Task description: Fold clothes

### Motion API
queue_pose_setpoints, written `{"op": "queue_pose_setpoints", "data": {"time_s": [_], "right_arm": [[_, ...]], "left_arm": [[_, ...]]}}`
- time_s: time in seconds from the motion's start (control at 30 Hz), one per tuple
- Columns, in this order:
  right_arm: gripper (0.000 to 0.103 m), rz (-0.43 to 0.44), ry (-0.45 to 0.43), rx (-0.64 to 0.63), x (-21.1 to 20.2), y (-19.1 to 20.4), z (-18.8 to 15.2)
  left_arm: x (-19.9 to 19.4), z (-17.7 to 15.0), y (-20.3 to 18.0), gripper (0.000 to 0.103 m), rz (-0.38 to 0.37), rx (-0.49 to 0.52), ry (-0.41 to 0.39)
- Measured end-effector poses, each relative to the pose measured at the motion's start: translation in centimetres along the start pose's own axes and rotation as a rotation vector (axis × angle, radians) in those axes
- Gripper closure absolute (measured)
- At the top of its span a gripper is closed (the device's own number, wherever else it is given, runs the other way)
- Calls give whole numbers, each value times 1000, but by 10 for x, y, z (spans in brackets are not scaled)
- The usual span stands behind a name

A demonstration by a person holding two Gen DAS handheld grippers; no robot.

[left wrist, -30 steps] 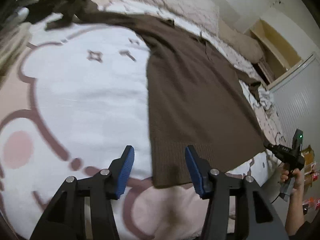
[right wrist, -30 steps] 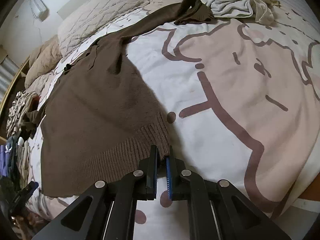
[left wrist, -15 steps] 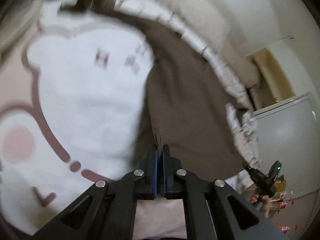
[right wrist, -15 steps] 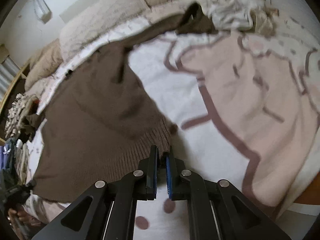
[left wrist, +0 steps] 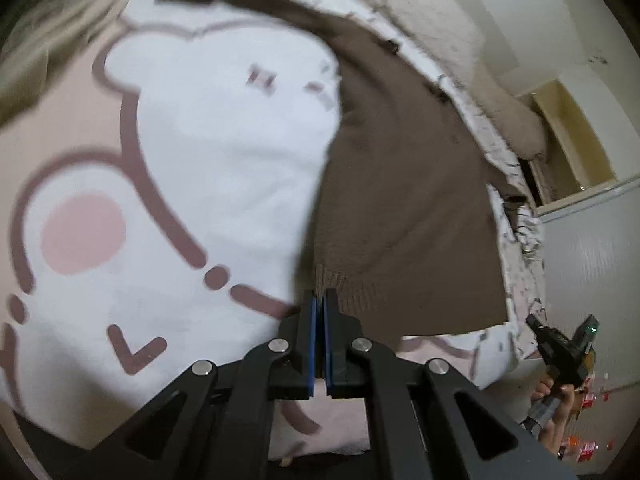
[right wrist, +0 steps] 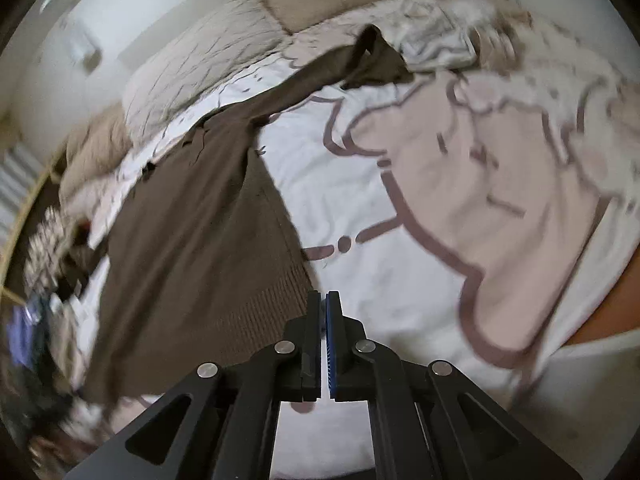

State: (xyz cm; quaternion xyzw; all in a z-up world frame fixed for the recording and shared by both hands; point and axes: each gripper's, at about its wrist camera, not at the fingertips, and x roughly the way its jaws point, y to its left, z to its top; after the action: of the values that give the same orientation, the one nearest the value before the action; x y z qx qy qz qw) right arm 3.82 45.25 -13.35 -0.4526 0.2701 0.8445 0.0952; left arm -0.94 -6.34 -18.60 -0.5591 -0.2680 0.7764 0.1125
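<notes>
The brown sweater (left wrist: 404,200) lay mostly flat across the bed (left wrist: 224,168), no fold made yet. Left gripper (left wrist: 320,300) and right gripper (right wrist: 323,300) each had jaws pinched on a hem corner; every fold remained.

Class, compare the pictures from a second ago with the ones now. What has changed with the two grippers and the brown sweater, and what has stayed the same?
The left gripper, open around the hem a second ago, has shut on the brown sweater at one ribbed hem corner. The right gripper was already shut on the other hem corner and remains so. The hem has lifted off the bedspread and the cloth hangs slack. The sleeve remains stretched towards the pillows.
</notes>
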Motion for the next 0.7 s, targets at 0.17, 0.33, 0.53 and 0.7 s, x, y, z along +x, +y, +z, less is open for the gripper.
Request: {"op": "queue_pose_setpoints", "data": {"time_s": [0.17,0.33,0.53,0.7], "right_arm": [[24,-2,5,-59,18,15,6],[22,-51,83,-237,49,41,12],[96,-68,212,-269,84,46,6],[96,-104,243,-356,62,50,9]], "left_arm": [[6,-3,2,99,9,17,13],[8,-2,3,99,6,21,10],[0,1,-3,99,46,63,-7],[-12,9,-20,99,136,172,26]]}}
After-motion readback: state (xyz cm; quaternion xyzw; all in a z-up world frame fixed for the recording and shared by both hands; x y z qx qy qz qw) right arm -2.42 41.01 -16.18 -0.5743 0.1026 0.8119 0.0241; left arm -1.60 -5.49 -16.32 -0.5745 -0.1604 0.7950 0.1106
